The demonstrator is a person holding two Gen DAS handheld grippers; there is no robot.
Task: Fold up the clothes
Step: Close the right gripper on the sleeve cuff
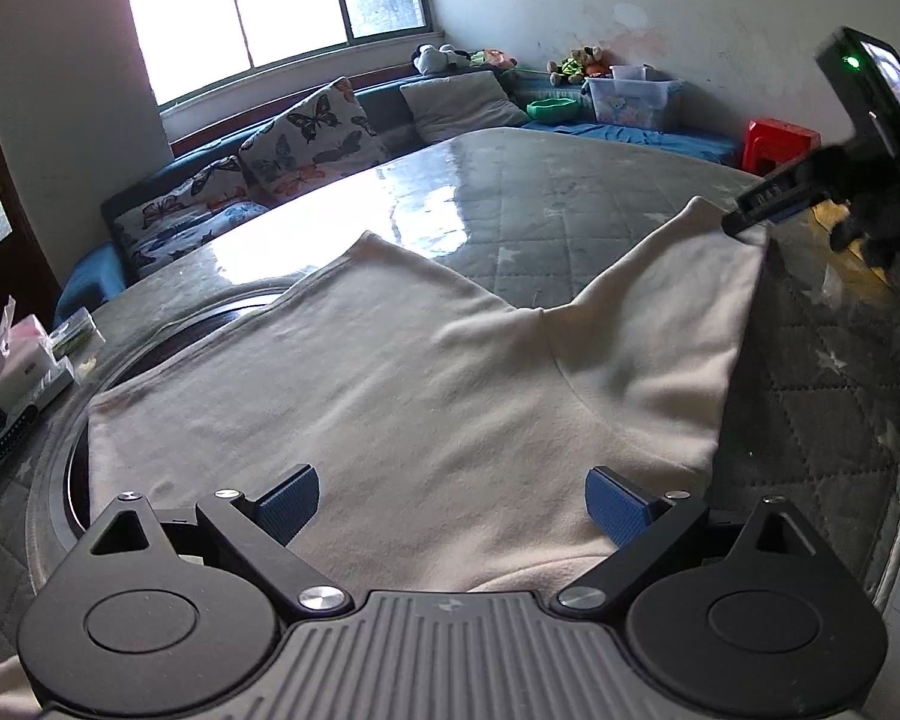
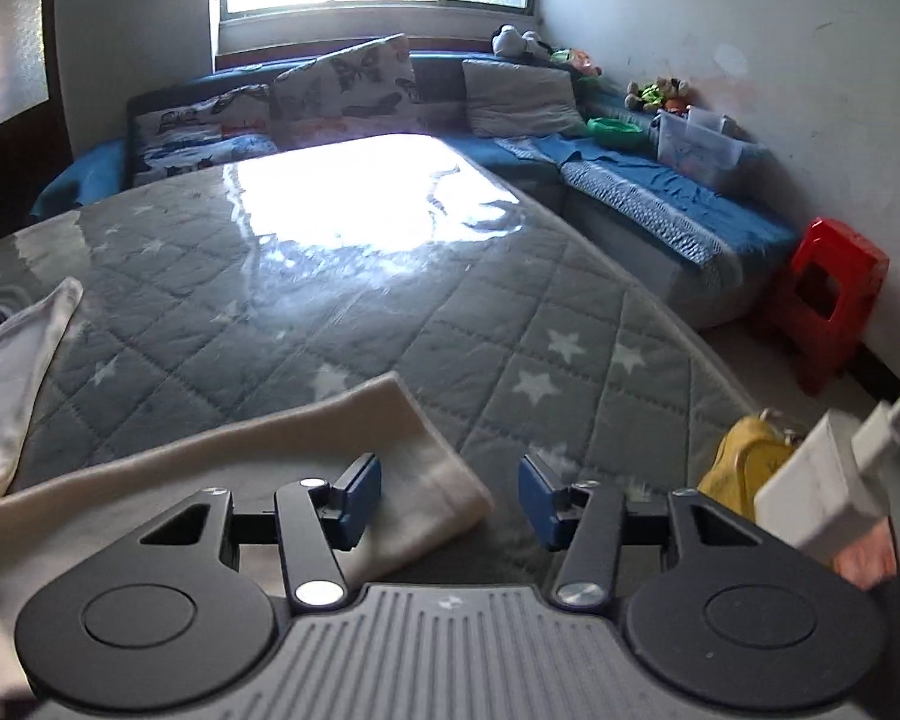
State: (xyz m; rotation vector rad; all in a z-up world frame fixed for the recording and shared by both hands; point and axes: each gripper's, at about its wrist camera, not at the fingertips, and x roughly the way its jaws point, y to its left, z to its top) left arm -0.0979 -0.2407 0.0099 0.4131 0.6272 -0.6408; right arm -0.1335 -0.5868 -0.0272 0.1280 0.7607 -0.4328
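A cream garment (image 1: 402, 396) lies spread flat on the quilted grey table cover (image 1: 558, 204), one sleeve reaching toward the far right. My left gripper (image 1: 453, 501) hovers low over the garment's near part, open, with the cloth beneath its blue pads (image 1: 288, 504) and nothing pinched. In the right wrist view the sleeve end (image 2: 342, 426) lies under my right gripper (image 2: 450, 498). Its jaws stand apart, and the cloth's corner sits between and below them without being pressed. From the left wrist view the right gripper (image 1: 744, 219) is at the sleeve tip.
A dark round ring (image 1: 228, 312) shows under the garment's left side. A tissue box (image 1: 18, 372) and small items sit at the table's left. A yellow object (image 2: 744, 462), a white charger (image 2: 828, 492) and a red stool (image 2: 834, 294) are by the right edge. A cushioned sofa (image 2: 342, 90) lies beyond.
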